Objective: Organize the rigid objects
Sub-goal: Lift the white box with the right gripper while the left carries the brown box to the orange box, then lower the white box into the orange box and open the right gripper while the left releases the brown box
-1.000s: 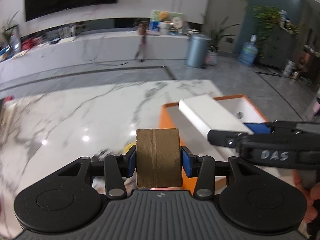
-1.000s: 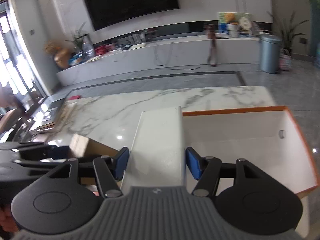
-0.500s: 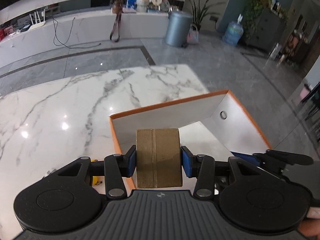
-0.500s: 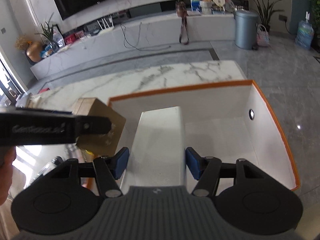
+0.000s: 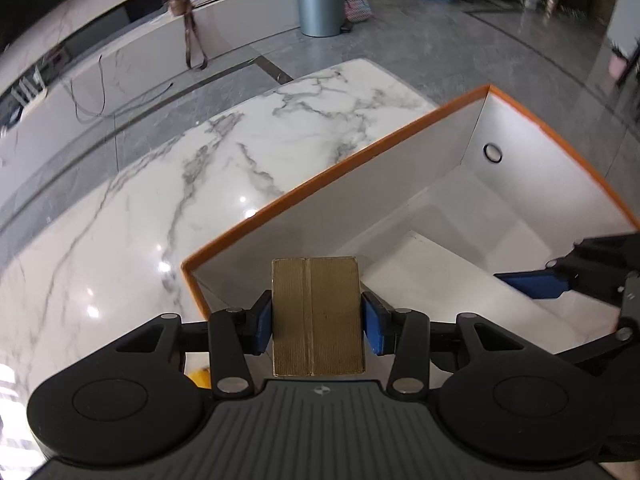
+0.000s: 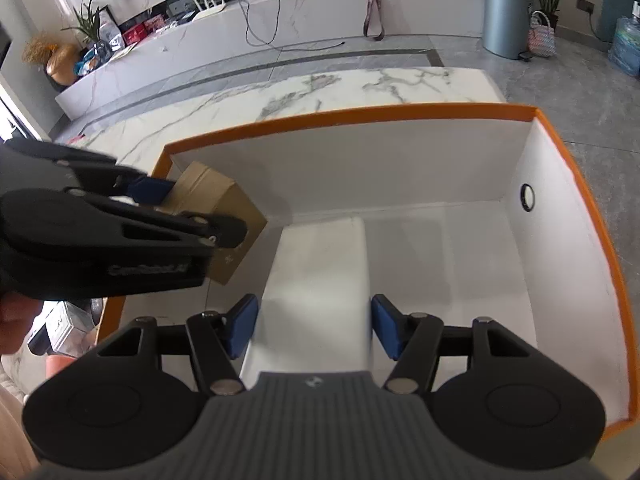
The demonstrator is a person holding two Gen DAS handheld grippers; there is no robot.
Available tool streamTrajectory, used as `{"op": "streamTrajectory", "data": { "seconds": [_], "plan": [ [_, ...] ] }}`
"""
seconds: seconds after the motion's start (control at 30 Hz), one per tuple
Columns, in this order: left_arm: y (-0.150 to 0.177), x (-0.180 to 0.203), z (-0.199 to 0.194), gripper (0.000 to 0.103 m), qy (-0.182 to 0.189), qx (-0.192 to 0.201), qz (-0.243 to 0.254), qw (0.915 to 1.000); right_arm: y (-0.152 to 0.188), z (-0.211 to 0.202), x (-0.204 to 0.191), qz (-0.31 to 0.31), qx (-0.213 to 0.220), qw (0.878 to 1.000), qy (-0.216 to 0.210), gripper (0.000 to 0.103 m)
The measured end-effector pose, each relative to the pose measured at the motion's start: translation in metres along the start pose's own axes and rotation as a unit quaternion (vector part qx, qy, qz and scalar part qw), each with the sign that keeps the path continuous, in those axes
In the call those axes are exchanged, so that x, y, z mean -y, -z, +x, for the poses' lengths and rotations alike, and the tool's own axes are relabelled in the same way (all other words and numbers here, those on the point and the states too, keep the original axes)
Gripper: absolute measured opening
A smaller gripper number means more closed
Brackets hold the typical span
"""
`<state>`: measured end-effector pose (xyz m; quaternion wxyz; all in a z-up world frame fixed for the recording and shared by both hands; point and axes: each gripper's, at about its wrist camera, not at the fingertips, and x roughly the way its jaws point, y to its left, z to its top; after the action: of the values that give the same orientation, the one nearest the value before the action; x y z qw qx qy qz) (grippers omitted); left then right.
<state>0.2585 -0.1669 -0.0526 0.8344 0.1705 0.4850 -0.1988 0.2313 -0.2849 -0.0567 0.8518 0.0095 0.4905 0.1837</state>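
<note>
Left hand-held gripper [image 5: 318,320] clamped on cardboard box [image 5: 318,316] above orange-rimmed bin [image 6: 552,128], at 9 o'clock; right hand-held gripper [image 6: 314,328] clamped on white box [image 6: 320,280] at bin centre.

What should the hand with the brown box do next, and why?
Probably lower it a little further and then let go. The left gripper holds the brown cardboard box just inside the orange-rimmed bin, above the floor, beside the white box between the right gripper fingers.

Corrugated brown cardboard box [image 5: 318,316] noted — matt, ribbed; marble table [image 5: 240,184] found glossy (veined grey); white box [image 6: 316,292] smooth, matt.
</note>
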Motion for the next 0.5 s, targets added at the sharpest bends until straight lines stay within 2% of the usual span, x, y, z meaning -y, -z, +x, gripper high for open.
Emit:
{"op": "streamTrajectory", "data": {
  "seconds": [0.17, 0.33, 0.5],
  "plan": [
    [-0.003, 0.007, 0.011, 0.051, -0.016, -0.005, 0.046, 0.9988, -0.001, 0.006, -0.002, -0.004, -0.007, 1.0, 0.001, 0.062],
    [-0.003, 0.015, 0.025, 0.052, -0.055, -0.016, 0.093, 0.9941, -0.001, 0.011, -0.002, -0.001, -0.016, 1.0, -0.002, 0.062],
    [0.001, 0.021, 0.035, 0.061, -0.078, -0.023, 0.114, 0.9901, 0.001, 0.017, -0.004, 0.001, -0.026, 1.0, -0.002, 0.062]
  ]
}}
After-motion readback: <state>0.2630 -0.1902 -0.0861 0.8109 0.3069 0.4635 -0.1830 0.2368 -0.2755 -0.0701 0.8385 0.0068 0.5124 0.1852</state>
